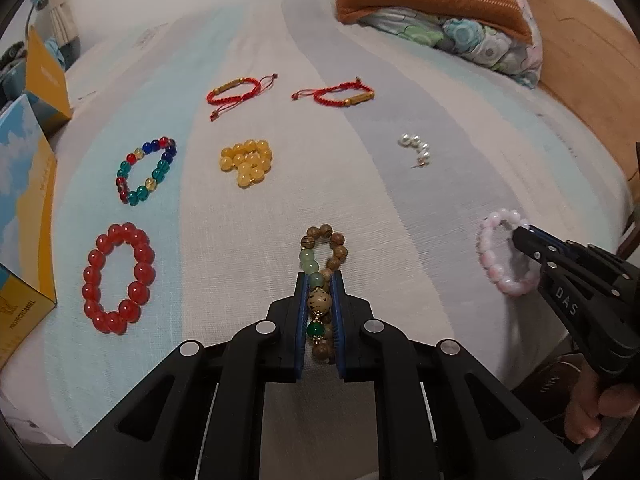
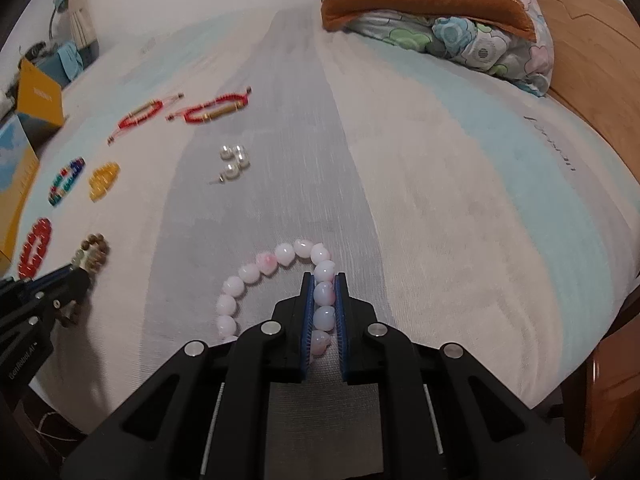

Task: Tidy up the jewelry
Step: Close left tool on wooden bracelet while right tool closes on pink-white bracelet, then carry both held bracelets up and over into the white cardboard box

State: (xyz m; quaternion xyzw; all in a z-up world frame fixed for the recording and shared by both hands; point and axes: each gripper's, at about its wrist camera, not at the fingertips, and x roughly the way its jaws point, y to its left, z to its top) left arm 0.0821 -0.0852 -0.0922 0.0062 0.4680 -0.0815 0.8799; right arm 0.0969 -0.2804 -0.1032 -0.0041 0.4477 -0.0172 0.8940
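My left gripper is shut on a wooden bead bracelet with green beads, low over the bed sheet. My right gripper is shut on a pink bead bracelet, which also shows in the left wrist view. On the sheet lie a big red bead bracelet, a multicoloured bead bracelet, a bunched yellow bead bracelet, two red cord bracelets and a pearl piece.
Yellow and blue cardboard boxes stand at the bed's left edge. Folded blankets and a pillow lie at the far right against a wooden headboard. The bed's near edge drops off at the lower right.
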